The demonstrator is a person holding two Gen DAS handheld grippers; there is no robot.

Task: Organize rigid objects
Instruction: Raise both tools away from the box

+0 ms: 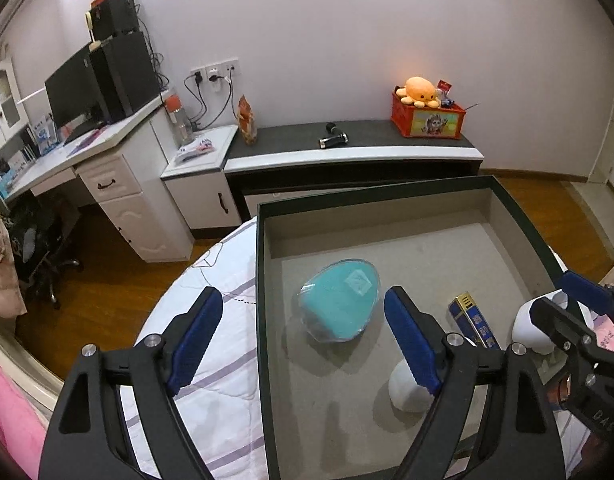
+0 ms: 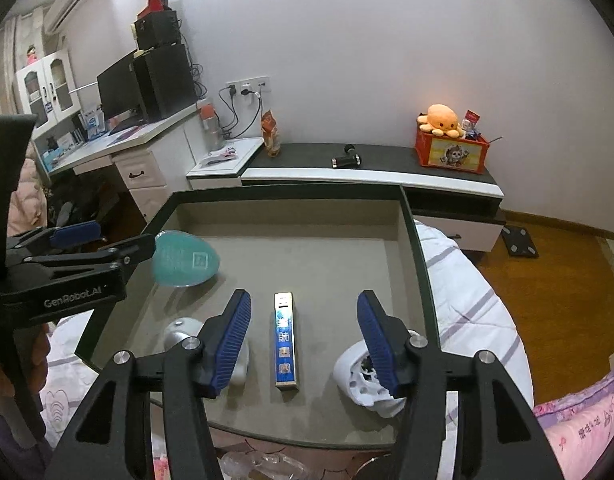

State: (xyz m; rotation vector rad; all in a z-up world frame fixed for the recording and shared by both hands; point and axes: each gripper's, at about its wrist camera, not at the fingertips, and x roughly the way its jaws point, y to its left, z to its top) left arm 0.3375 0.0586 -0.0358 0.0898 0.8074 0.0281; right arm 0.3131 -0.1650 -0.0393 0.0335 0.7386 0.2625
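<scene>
The big dark-rimmed grey cardboard tray (image 2: 411, 216) lies on the bed. My right claw (image 2: 303, 340) gapes empty over the slim blue-and-gold rigid box (image 2: 285, 344) lying on the tray floor; light, stiff, best pinched across its long sides.

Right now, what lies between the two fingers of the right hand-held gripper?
In the right wrist view, the narrow blue box lies flat on the tray floor between the right hand-held gripper fingers, untouched by either pad.

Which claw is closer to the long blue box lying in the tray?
Right. The right gripper hangs open directly over the long blue box, which lies between its fingers. The left gripper is off to the side, by the teal case.
</scene>
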